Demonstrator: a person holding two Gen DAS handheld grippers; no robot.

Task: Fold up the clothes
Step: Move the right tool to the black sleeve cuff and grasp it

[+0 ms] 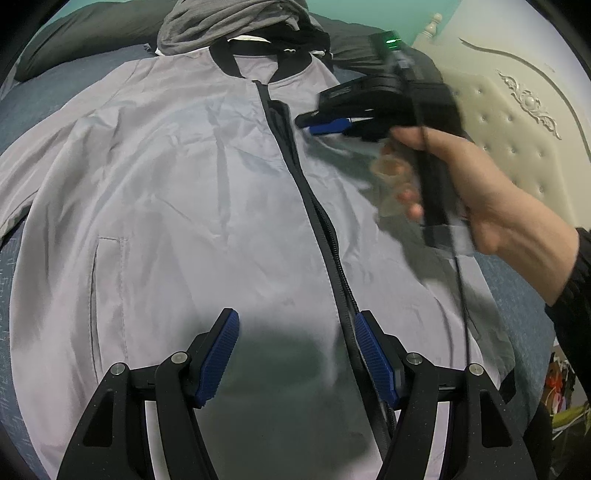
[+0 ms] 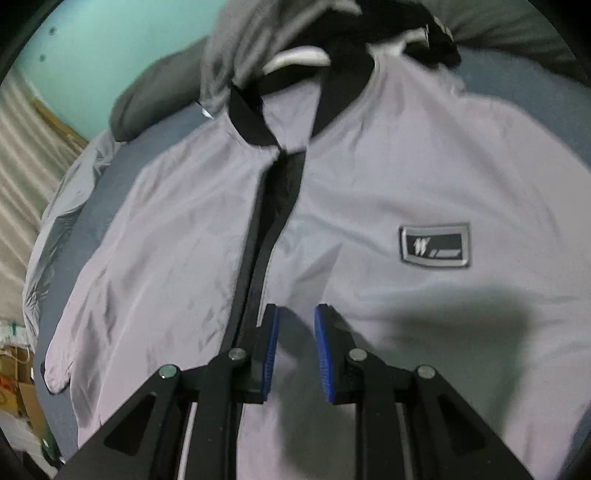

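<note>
Two grippers are seen above one grey jacket (image 1: pixel 177 192), which is spread flat, front side up, on a bed with a blue cover (image 1: pixel 22 96). The black collar (image 1: pixel 225 61) of the jacket is turned toward the far end of the bed, where a pile of grey and black clothes (image 1: pixel 229 22) is lying. The black zipper (image 1: pixel 314 206) is closed for most of its length and is a little open near the collar.

The left gripper (image 1: pixel 295 317) is held over the lower part of the jacket, and its jaws are widely spread with nothing between them. The zipper line is seen just beside its right finger. A pocket seam (image 1: pixel 94 266) is found on the left half of the jacket.

The right gripper (image 2: pixel 295 314) is held by a hand (image 1: pixel 480 192) over the chest part, close to the zipper. Its jaws are narrowed to a small gap, and no cloth is caught between the blue pads (image 2: pixel 271 347). A rectangular badge (image 2: pixel 436 245) is sewn on the chest to the right of it. One sleeve (image 2: pixel 62 258) is stretched to the left side. A cream padded headboard (image 1: pixel 517 122) is seen at the right.
</note>
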